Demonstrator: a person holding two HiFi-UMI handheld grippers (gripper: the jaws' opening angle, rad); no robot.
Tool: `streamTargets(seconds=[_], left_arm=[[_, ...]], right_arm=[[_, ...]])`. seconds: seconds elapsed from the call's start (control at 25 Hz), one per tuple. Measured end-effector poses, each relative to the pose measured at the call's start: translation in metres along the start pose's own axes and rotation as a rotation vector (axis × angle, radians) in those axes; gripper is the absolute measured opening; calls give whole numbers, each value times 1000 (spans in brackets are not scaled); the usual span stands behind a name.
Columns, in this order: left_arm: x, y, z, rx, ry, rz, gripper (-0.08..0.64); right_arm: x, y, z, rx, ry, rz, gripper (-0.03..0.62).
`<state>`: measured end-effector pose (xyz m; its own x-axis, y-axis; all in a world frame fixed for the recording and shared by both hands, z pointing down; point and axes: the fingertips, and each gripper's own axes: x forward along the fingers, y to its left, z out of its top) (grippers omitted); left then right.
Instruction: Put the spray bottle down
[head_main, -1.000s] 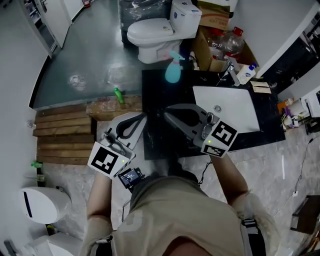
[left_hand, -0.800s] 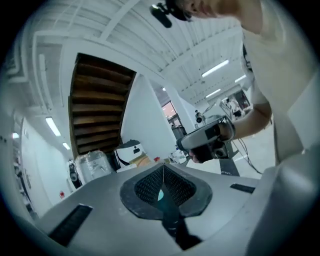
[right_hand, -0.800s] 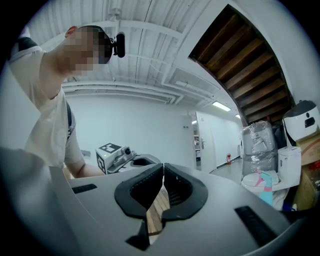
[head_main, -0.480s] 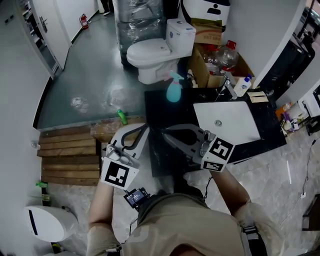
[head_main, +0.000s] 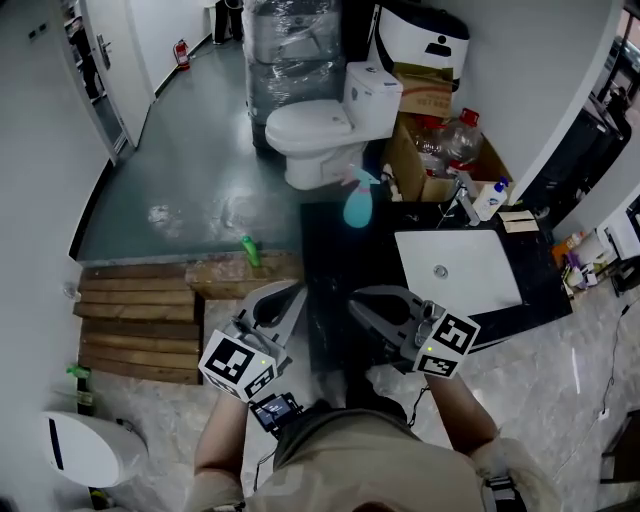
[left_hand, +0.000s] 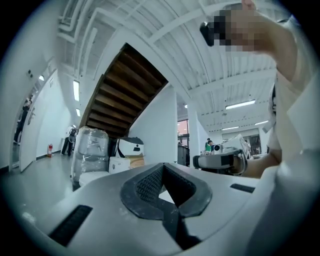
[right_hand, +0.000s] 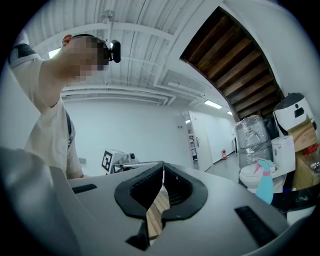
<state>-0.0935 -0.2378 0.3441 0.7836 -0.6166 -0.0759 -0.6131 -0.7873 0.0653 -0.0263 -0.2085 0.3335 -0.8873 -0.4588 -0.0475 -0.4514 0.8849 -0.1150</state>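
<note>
Bottle (head_main: 357, 205) stands upright at the counter's (head_main: 332, 258) far left corner, apparently already put down. Your left gripper (head_main: 293, 296) and right gripper (head_main: 358, 303) hang near its front edge, jaws closed on nothing; nothing seems left.

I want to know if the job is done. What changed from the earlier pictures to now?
Both claws drew back toward the person's body: the left claw and the right claw sit lower in the head view. Nothing was grabbed or let go; both stay shut and empty. The blue spray bottle stands on the far corner of the black counter, same as before.
</note>
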Motion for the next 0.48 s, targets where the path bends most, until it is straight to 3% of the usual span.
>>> streamTargets(seconds=[0.24, 0.48], left_arm=[[-5, -13, -14, -66, 3, -17, 11], [-9, -16, -13, -65, 10, -16, 11]], right_arm=[[-8, 3, -9, 36, 7, -24, 25], [-9, 7, -9, 40, -4, -18, 25]])
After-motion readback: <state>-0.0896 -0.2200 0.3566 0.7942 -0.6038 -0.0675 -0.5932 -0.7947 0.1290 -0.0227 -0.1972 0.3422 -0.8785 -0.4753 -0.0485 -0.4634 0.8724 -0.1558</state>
